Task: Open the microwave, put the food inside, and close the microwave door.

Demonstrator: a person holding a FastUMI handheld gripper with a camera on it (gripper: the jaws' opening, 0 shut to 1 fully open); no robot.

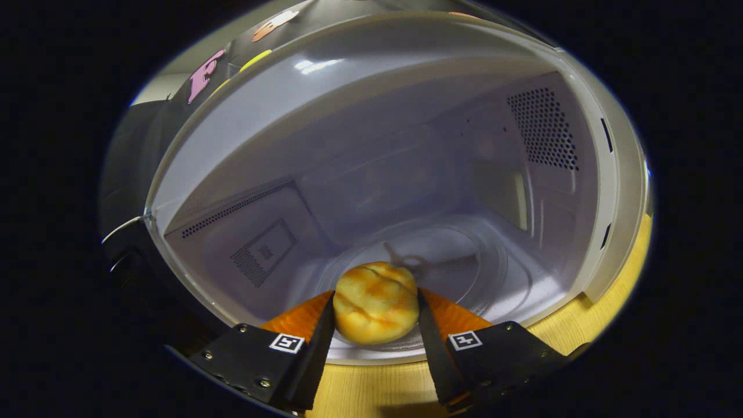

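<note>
A round golden bread bun (376,302) with toasted streaks sits between my two fingers, and both black pads press on its sides, so my gripper (376,305) is shut on it. The bun is at the front lip of the open white microwave (406,104), just above the near rim of the glass turntable (493,261). Beyond the bun lies the turntable's hub and the grey back wall of the cavity. Orange finger bodies (296,319) flank the bun on either side.
The microwave's open door (133,232) stands off to the left as a dark edge. Perforated vents mark the right wall (543,130) and the left wall (255,255). A light wooden tabletop (383,389) runs under the fingers and along the microwave's right front corner.
</note>
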